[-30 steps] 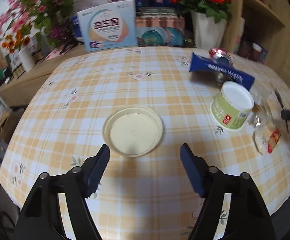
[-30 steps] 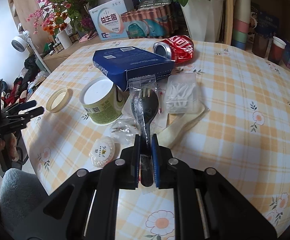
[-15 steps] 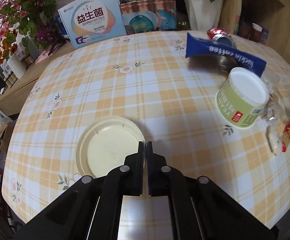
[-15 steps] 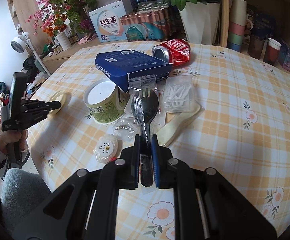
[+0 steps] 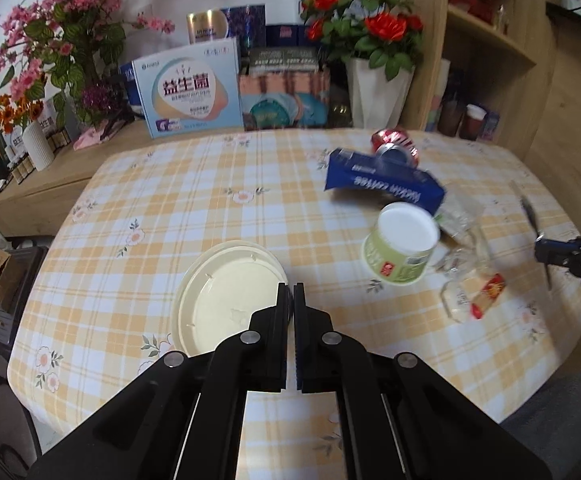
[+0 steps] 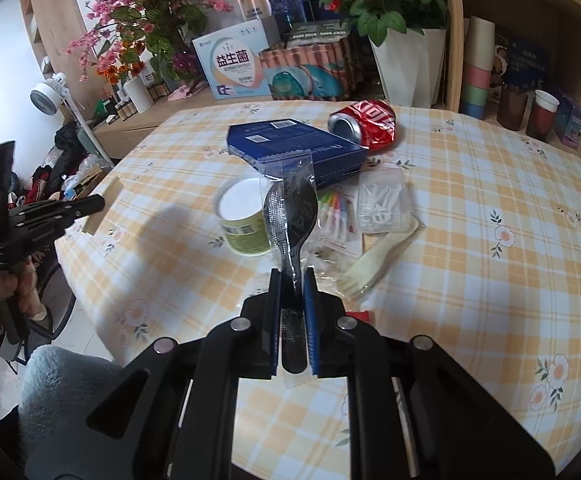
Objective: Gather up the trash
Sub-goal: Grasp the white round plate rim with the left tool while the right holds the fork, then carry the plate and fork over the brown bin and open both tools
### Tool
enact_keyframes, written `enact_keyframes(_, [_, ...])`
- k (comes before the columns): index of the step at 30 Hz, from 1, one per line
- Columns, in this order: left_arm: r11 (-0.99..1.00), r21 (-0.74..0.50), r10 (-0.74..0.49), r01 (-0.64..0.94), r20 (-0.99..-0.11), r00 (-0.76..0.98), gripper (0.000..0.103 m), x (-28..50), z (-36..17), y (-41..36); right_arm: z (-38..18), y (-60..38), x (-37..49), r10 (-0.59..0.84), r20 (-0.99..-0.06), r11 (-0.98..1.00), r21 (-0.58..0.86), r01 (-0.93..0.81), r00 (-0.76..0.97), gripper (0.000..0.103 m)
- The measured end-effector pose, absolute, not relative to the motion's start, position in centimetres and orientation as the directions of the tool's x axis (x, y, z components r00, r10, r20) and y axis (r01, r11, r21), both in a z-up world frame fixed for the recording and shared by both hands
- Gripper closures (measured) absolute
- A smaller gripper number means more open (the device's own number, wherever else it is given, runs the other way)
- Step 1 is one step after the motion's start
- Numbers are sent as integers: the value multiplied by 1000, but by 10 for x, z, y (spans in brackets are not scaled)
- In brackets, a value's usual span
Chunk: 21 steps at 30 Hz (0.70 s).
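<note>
While clamped tight on the rim of the cream lid (image 5: pixel 226 300), left claw (image 5: pixel 291 289) pitched down at the desk (image 5: pixel 170 200) with the lid seemingly tipped up off it: light, thin and a touch bendy by the look, so best nipped right at that edge. Over to the right claw (image 6: pixel 291 272), likewise angled down, closed narrow on the handle of the black spoon (image 6: pixel 290 208) in its slippery clear sleeve. Beyond, waiting on the desk: green tub (image 6: pixel 242 220), blue box (image 6: pixel 290 144), crushed red can (image 6: pixel 366 122).
</note>
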<state>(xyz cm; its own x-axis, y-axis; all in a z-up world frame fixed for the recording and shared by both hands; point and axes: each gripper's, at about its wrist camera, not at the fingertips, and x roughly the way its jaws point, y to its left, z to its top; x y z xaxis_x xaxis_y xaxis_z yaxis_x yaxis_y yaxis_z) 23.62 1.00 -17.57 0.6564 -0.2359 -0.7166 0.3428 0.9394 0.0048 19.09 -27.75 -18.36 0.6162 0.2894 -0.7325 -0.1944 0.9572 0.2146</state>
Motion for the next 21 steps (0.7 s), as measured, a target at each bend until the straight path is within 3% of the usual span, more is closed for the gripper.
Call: enact_keyframes(21, [895, -147, -414, 422, -629, 658, 100, 82, -136, -16, -133, -258, 103, 295, -652, 955, 198, -218, 698, 89])
